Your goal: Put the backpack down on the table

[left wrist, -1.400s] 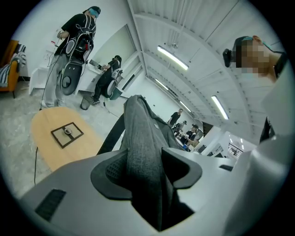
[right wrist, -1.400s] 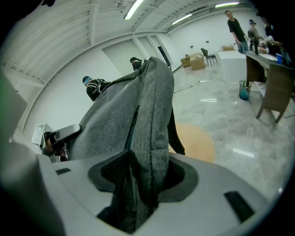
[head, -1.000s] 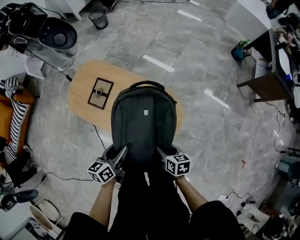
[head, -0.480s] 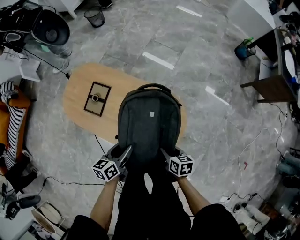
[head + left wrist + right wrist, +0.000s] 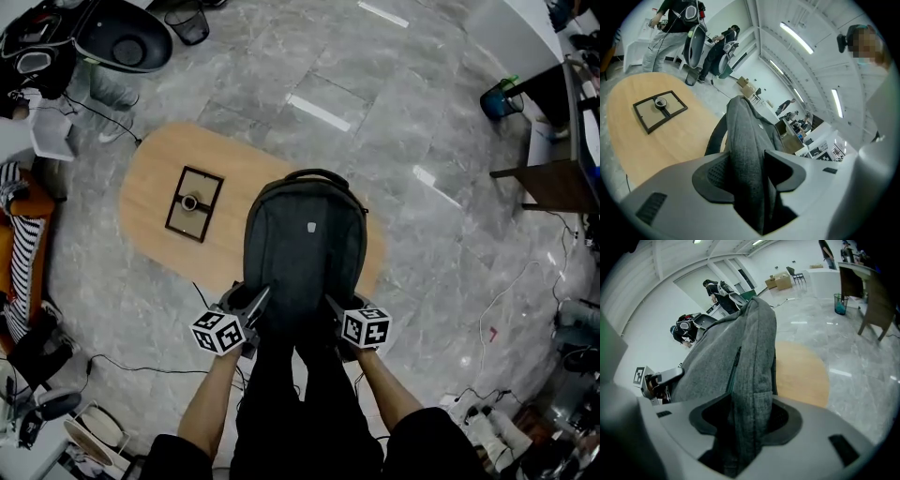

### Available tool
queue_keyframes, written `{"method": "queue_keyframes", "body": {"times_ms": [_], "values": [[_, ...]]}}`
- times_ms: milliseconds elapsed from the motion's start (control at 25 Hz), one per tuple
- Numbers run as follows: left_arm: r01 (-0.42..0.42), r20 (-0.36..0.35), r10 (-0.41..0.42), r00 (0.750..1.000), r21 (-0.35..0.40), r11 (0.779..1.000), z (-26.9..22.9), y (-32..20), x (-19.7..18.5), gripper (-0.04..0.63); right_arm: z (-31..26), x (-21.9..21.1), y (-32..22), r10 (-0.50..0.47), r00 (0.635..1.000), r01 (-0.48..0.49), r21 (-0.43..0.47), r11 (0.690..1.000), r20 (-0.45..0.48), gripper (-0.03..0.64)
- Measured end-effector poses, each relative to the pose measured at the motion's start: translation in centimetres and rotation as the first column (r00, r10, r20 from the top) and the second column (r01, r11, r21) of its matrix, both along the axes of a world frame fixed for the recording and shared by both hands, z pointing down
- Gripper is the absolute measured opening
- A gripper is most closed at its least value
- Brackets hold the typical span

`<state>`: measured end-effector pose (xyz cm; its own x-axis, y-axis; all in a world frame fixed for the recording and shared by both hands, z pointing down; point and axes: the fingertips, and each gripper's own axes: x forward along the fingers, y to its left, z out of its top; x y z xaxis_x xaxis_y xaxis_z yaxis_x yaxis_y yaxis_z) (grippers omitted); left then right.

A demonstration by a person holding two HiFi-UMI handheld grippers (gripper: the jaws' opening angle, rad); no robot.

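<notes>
I hold one dark grey backpack [image 5: 305, 248] with two grippers. My left gripper [image 5: 251, 307] has its jaws clamped on a thick fold at the backpack's left edge. My right gripper [image 5: 332, 311] grips the right edge the same way, and the fabric keeps both pairs of jaws part-way apart. The backpack hangs over the near right end of the one oval wooden tabletop [image 5: 150, 178]. One black rectangular frame [image 5: 194, 203] lies there, left of the backpack and clear of it.

bright even overhead light; floor [image 5: 412, 112] glare streaks; strong fisheye bending, dark vignetted corners; near foreground soft.
</notes>
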<state>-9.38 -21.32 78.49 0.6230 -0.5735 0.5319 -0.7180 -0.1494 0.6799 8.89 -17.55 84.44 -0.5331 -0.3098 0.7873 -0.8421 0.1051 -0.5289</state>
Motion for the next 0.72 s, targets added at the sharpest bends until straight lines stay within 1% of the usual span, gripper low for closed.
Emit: {"method": "queue_keyframes", "body": {"times_ms": [320,720], "values": [[0.005,-0.005,-0.006,1.0,-0.046,0.999,4.8,-2.6,-1.6,0.212,4.4,-1.4,-2.6,-0.01,1.0,0.009,-0.047,0.999,-0.004,0.207],[-0.002,-0.013,0.0,1.0,-0.107,0.994,8.4,-4.2,-2.0,0.213,7.0,-1.3,-3.9,0.008,1.0,-0.009,-0.079,0.997,-0.023,0.215]]}}
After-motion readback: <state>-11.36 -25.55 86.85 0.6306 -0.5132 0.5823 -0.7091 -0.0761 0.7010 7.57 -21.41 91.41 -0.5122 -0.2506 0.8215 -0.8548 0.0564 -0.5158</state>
